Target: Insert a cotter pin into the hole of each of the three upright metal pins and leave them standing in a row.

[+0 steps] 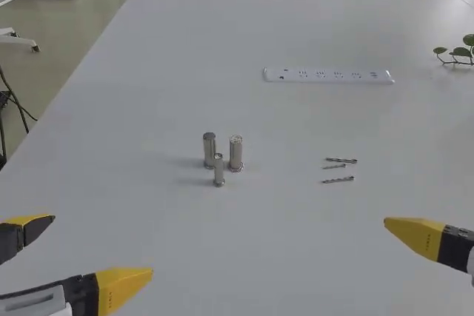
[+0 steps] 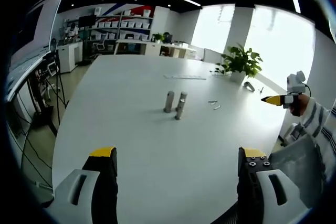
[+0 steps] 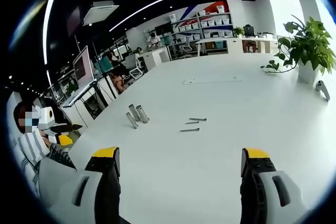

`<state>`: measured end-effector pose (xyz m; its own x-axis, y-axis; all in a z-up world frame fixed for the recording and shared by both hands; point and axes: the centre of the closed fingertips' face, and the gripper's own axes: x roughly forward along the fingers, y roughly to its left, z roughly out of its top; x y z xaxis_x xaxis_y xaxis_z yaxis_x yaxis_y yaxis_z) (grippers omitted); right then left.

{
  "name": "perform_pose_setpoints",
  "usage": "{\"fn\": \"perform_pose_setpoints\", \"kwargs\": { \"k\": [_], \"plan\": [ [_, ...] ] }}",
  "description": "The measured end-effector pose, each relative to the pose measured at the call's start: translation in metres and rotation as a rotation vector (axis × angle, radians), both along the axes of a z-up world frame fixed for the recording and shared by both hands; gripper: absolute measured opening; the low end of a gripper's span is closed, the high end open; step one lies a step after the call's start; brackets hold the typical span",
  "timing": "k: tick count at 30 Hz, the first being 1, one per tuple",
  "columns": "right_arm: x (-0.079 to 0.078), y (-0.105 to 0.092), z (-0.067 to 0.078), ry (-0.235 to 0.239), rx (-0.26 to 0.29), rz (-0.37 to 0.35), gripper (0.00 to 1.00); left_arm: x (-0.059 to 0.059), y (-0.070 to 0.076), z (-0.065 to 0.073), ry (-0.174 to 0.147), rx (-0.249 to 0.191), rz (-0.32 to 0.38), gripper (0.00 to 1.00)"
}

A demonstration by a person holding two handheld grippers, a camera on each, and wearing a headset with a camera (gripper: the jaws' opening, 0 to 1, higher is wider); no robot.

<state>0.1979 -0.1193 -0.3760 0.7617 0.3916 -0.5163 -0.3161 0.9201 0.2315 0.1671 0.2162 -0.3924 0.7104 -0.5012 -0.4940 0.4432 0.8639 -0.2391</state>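
Yellow-tipped jaws of the left gripper (image 2: pixel 178 152) are the closest thing: in the head view they enter at the bottom left corner, spread wide apart, with nothing held between them, and the left gripper view confirms that they are released above the white counter (image 1: pixel 148 72). On the other side, at the lower right edge of the head view, one yellow jaw tip of the right gripper (image 3: pixel 181 153) points inward; in the right gripper view its two jaws are also wide apart and empty. Both grippers are on the near side of the counter, well apart from the parts. Near the middle of the counter the three metal pins (image 1: pixel 209 150) stand upright in a tight cluster, not in a line: two are side by side at the back, and the third stands just in front, between them. If they touch each other I cannot tell. To the right of them, clearly apart, the three cotter pins (image 1: pixel 338 180) lie flat on the counter, more or less parallel, one behind the other; the two far ones are very close together and the near one lies a little apart. Farther back a white power strip (image 1: pixel 327 75) lies across the counter, and a potted plant (image 2: pixel 241 61) stands near the far right edge. In the left gripper view a hand with a striped sleeve (image 2: pixel 315 121) holds the right gripper.
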Motion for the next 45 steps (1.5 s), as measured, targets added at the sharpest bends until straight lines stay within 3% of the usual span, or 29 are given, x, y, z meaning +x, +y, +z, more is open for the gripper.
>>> {"fn": "perform_pose_setpoints", "kwargs": {
  "k": [14, 24, 33, 39, 45],
  "plan": [
    [-0.003, -0.009, 0.004, -0.016, -0.009, -0.038, 0.95, 0.004, 0.003, -0.004, 0.013, 0.009, -0.002, 0.94],
    [-0.002, -0.011, 0.004, -0.012, -0.022, -0.047, 0.95, 0.017, 0.001, -0.003, 0.003, 0.015, -0.022, 0.92],
    [-0.003, -0.009, 0.004, -0.004, -0.028, -0.041, 0.95, 0.038, -0.005, 0.002, -0.018, 0.020, -0.057, 0.91],
    [-0.002, -0.008, 0.005, -0.001, -0.032, -0.042, 0.94, 0.061, -0.011, 0.009, -0.049, 0.029, -0.088, 0.89],
    [-0.004, -0.008, 0.004, 0.007, -0.043, -0.044, 0.94, 0.080, -0.023, 0.005, -0.055, 0.020, -0.121, 0.86]
  ]
}}
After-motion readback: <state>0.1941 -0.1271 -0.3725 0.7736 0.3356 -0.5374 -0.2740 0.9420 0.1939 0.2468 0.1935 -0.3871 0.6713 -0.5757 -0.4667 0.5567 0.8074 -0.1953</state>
